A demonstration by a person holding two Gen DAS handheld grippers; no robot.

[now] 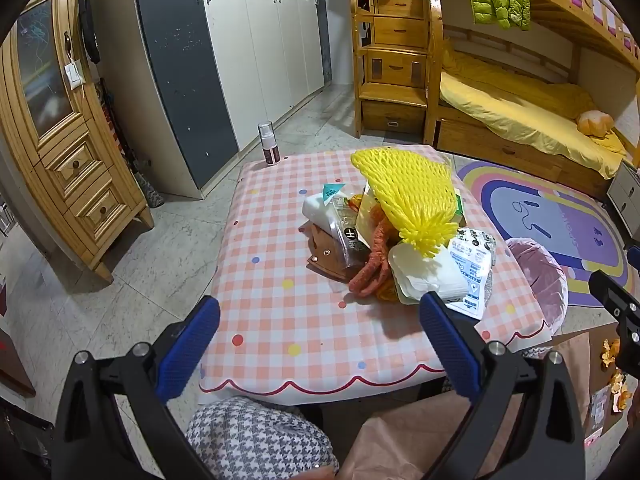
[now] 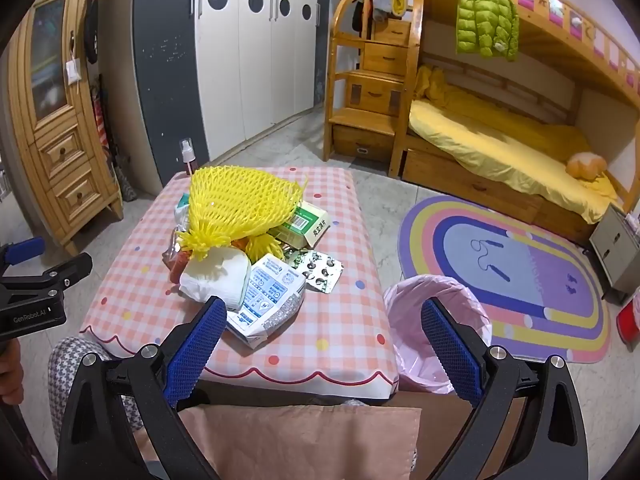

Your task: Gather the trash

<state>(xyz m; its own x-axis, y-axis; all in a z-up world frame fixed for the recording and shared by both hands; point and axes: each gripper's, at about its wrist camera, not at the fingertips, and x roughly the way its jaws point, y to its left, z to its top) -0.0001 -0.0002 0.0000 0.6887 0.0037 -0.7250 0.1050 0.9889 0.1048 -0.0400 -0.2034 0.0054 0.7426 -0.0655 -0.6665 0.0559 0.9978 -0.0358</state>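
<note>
A heap of trash lies on the pink checked table (image 1: 280,312) (image 2: 344,320): a yellow foam net (image 1: 408,192) (image 2: 236,204), white crumpled paper (image 1: 424,276) (image 2: 216,276), a printed white packet (image 1: 472,272) (image 2: 268,300), a green box (image 2: 308,224), a blister pack (image 2: 320,270), orange peel strips (image 1: 372,264) and a brown piece (image 1: 324,256). A bin with a pink liner (image 1: 540,276) (image 2: 436,320) stands at the table's right side. My left gripper (image 1: 320,344) hangs open over the table's near edge, short of the heap. My right gripper (image 2: 324,340) is open too, nothing between its fingers.
A small spray bottle (image 1: 269,144) (image 2: 188,158) stands at the table's far left corner. A wooden cabinet (image 1: 60,152), a wardrobe (image 1: 248,48), a bunk bed (image 2: 500,136) and a striped rug (image 2: 512,280) surround the table. A person's checked trouser leg (image 1: 256,440) is below.
</note>
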